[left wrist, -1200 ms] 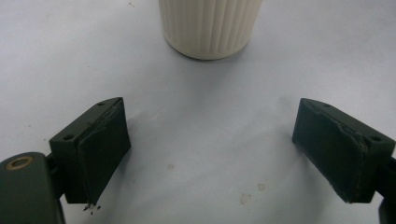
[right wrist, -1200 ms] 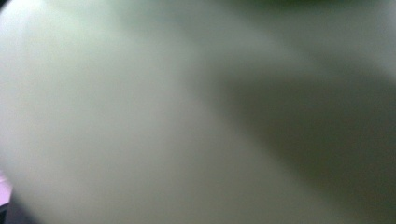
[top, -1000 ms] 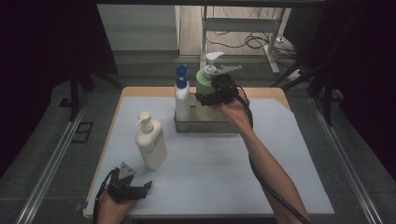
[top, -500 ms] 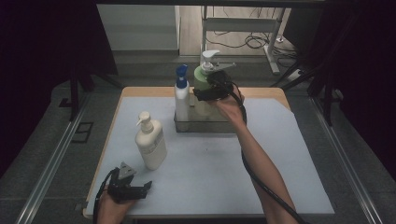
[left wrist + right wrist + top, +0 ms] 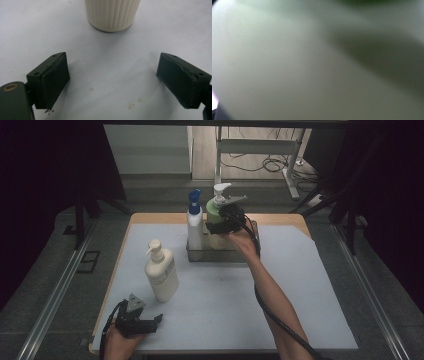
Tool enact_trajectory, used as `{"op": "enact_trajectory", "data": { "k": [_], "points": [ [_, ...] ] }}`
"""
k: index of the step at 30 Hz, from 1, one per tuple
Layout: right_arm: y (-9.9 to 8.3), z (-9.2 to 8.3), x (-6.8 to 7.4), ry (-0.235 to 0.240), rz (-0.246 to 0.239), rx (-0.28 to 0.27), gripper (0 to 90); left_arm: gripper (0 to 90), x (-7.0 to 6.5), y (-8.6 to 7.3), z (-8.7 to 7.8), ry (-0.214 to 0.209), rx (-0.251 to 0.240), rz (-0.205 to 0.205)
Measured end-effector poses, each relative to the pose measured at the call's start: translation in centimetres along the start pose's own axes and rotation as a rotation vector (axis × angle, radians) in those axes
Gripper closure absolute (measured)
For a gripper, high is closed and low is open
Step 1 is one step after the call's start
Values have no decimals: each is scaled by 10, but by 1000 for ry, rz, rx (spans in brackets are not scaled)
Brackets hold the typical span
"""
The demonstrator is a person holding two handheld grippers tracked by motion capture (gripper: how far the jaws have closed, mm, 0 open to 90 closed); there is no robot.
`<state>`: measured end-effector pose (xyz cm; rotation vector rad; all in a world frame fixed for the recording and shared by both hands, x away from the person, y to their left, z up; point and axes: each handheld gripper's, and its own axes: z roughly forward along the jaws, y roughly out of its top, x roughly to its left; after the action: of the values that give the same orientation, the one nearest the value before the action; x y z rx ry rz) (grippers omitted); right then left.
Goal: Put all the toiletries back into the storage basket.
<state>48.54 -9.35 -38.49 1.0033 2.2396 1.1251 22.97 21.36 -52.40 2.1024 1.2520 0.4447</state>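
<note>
At the back of the table, a green pump bottle (image 5: pixel 214 211) with a white pump head is in or just above a grey rack (image 5: pixel 199 255); its base is hidden. My right gripper (image 5: pixel 223 223) presses against its right side, apparently shut on it. The right gripper view gives a blurred pale green surface (image 5: pixel 287 62) very close up. A white bottle with a blue cap (image 5: pixel 194 227) stands in the rack's left part. My left gripper (image 5: pixel 149 323) rests open near the front left edge. Just beyond its jaws (image 5: pixel 113 75) stands a cream pump bottle (image 5: pixel 161 272), whose ribbed base (image 5: pixel 112 13) shows ahead.
A pale blue-grey mat (image 5: pixel 280 285) covers the wooden table. The right arm and its black cable (image 5: pixel 280 320) cross the middle right of the mat. Beyond the table are a dark floor, a metal frame (image 5: pixel 260 145) and cables.
My right gripper has carried the green bottle slightly left, closer to the blue-capped bottle. The left gripper has stayed in place.
</note>
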Motion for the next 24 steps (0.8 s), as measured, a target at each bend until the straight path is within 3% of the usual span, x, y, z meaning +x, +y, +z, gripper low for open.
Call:
{"op": "enact_trajectory", "data": {
  "k": [24],
  "points": [
    [-30, 12, 4, 58, 16, 41, 119, 104, 0, 0, 0, 0, 1, 3]
  ]
}}
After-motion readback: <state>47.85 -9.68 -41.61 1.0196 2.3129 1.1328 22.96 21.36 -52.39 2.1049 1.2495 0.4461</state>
